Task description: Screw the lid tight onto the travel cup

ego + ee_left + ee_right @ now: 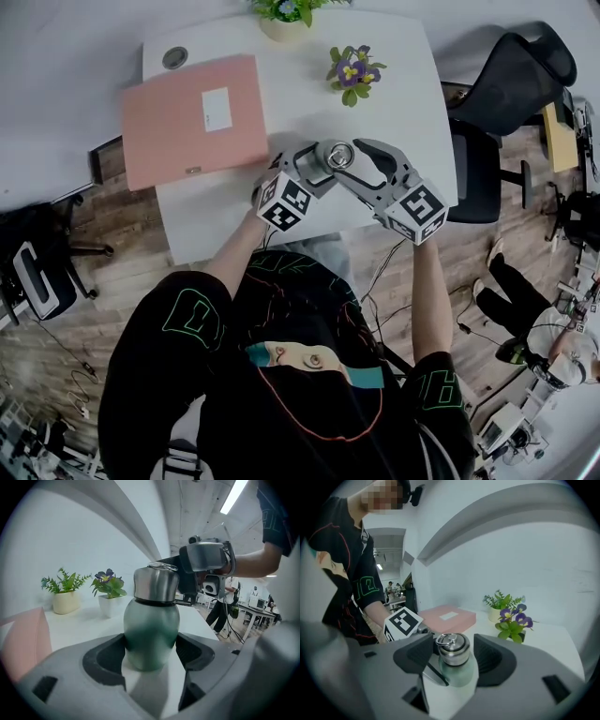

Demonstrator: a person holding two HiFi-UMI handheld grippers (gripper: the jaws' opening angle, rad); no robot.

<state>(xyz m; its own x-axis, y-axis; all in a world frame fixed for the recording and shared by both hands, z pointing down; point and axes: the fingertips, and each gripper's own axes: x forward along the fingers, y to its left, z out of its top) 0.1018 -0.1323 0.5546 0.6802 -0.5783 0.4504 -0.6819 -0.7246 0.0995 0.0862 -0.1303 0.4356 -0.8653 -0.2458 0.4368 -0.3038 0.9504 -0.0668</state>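
Note:
A green travel cup [151, 630] stands on the white table [403, 84] near its front edge, with a steel lid [155, 584] and a ring on top. My left gripper [150, 645] is shut on the cup's green body, both pads against its sides. My right gripper [452, 651] reaches in from the right at lid height. Its jaws stand on either side of the lid [453, 648], with a narrow gap on each side. In the head view both grippers meet at the cup [336, 155]: the left gripper [314, 169] from the front left, the right gripper [361, 169] from the front right.
A pink folder [192, 120] lies at the table's left. A small pot of purple flowers [353, 71] stands behind the cup, a green plant [286, 19] at the far edge, a round grommet [174, 58] in the far left corner. An office chair [506, 94] is to the right.

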